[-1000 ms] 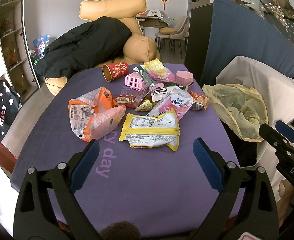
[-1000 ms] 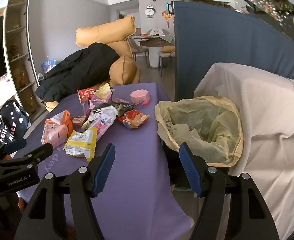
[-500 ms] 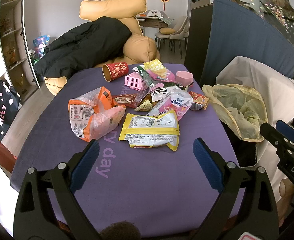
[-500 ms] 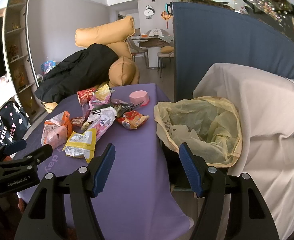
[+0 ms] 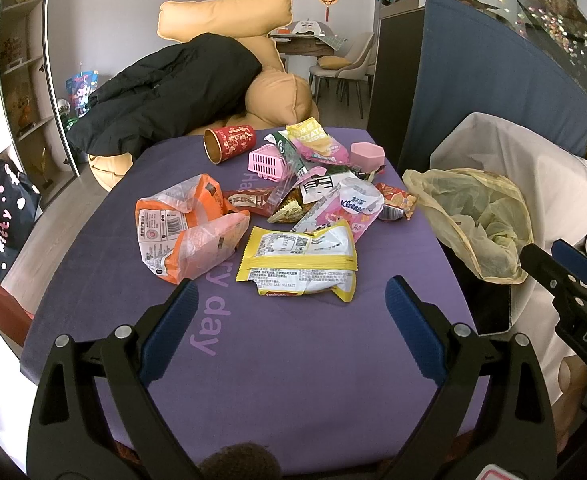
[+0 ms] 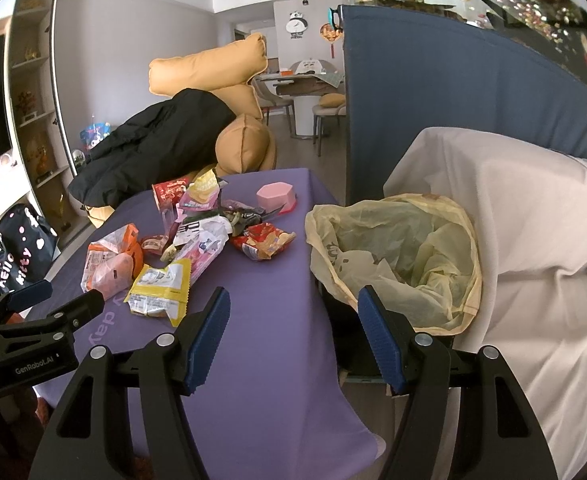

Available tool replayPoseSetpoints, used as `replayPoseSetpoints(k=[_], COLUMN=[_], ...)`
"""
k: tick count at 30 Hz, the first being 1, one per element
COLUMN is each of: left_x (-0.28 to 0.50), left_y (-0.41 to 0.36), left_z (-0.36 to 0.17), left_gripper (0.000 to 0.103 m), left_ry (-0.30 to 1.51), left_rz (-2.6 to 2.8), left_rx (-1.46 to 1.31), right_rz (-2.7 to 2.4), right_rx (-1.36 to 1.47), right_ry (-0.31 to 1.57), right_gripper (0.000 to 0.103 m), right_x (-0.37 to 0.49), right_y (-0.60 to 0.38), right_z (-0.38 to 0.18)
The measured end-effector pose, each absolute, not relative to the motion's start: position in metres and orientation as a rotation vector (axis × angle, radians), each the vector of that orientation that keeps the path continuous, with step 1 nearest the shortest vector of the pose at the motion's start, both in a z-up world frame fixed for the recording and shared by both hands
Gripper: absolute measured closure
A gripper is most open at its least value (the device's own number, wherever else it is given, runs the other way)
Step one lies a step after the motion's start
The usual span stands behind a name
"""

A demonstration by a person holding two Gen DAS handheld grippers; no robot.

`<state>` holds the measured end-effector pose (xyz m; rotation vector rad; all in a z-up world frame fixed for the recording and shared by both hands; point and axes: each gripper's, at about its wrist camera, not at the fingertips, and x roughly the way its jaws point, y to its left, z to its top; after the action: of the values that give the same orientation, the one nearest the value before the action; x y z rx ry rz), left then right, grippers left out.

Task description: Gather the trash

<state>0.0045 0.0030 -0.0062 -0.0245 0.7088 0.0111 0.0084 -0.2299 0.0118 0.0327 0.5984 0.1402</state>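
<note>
Several wrappers lie in a heap on the purple table (image 5: 293, 360): a yellow packet (image 5: 299, 260) (image 6: 159, 292) nearest me, an orange bag (image 5: 185, 232) (image 6: 111, 260) to its left, a pink Kleenex pack (image 5: 343, 210), a red snack wrapper (image 6: 263, 240) and a red paper cup (image 5: 229, 143) on its side. A yellow trash bag (image 5: 477, 220) (image 6: 397, 256) hangs open off the table's right edge. My left gripper (image 5: 289, 300) is open, just short of the yellow packet, nothing in it. The right gripper (image 6: 293, 312) is open and empty near the table's right edge, beside the bag.
A pink toy basket (image 5: 267, 164) and a pink box (image 5: 367, 156) sit among the trash. Tan cushions (image 5: 229, 24) and a black jacket (image 5: 165, 88) are behind the table. A navy partition (image 6: 433, 92) and a white cloth (image 6: 533, 220) stand right.
The right wrist view has shifted slightly, the table contents sitting a little lower and closer. Nothing on the table has moved; both grippers remain open.
</note>
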Motion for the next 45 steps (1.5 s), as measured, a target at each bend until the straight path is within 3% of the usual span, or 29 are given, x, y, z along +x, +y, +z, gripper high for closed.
replayPoseSetpoints(k=[24,35,45], left_x=[0.015,0.069,0.106], left_y=[0.009,0.057,0.157], left_z=[-0.01,-0.017,-0.013], left_gripper=[0.013,0.013,0.011], left_ry=[0.739,0.725,0.672], left_rz=[-0.012,-0.066,0.046], left_rx=[-0.061,-0.138,-0.257], right_rz=[0.122,0.116,0.256], right_rx=[0.037,0.081,0.029], right_ry=[0.59,0.674,0.758], right_gripper=[0.04,0.04,0.04], right_x=[0.017,0.082,0.111], right_y=[-0.239,-0.243,-0.192], right_z=[0.015,-0.006,-0.026])
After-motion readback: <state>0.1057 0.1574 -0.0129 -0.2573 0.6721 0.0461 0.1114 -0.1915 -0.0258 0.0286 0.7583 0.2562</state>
